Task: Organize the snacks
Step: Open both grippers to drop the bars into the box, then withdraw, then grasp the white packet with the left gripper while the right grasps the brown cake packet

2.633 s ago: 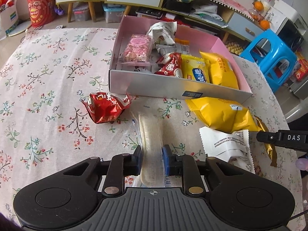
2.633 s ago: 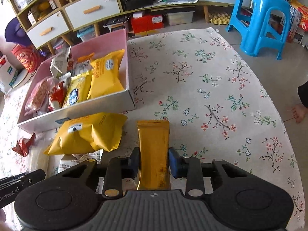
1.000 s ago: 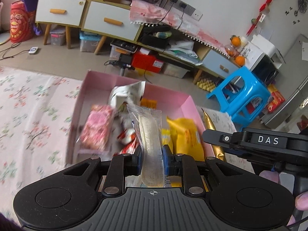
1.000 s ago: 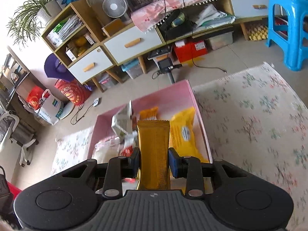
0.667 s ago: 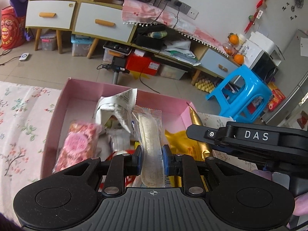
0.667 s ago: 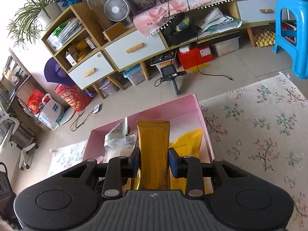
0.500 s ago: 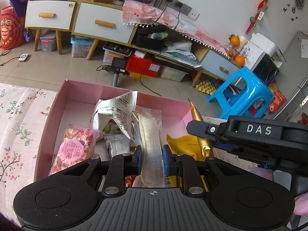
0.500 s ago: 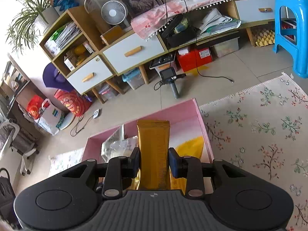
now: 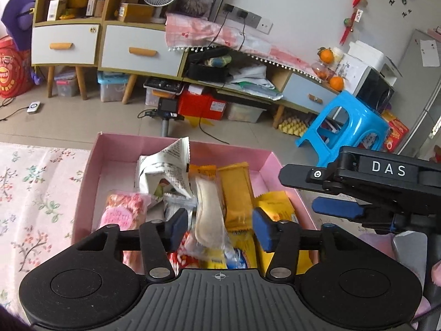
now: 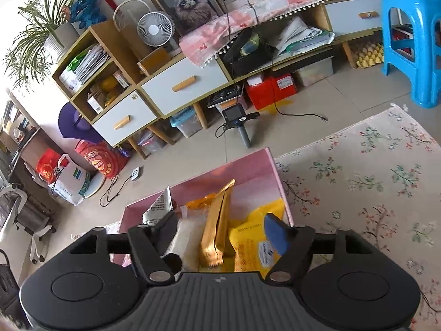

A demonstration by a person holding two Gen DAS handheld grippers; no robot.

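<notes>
While both hover over the pink box (image 9: 91,165) | left gripper (image 9: 217,224): jaws opening, clear wafer packet (image 9: 209,220) loose between them | right gripper (image 10: 220,231): jaws opening, gold bar (image 10: 216,231) loose, tilted among the box's snacks

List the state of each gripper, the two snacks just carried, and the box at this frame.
left gripper: jaws opening, pads clear of the packet.
right gripper: jaws opening, nothing gripped.
clear-wrapped wafer: released, dropping into the box.
gold bar packet: released, tilted over the snacks.
pink box: open-topped, partly filled with snacks.
</notes>
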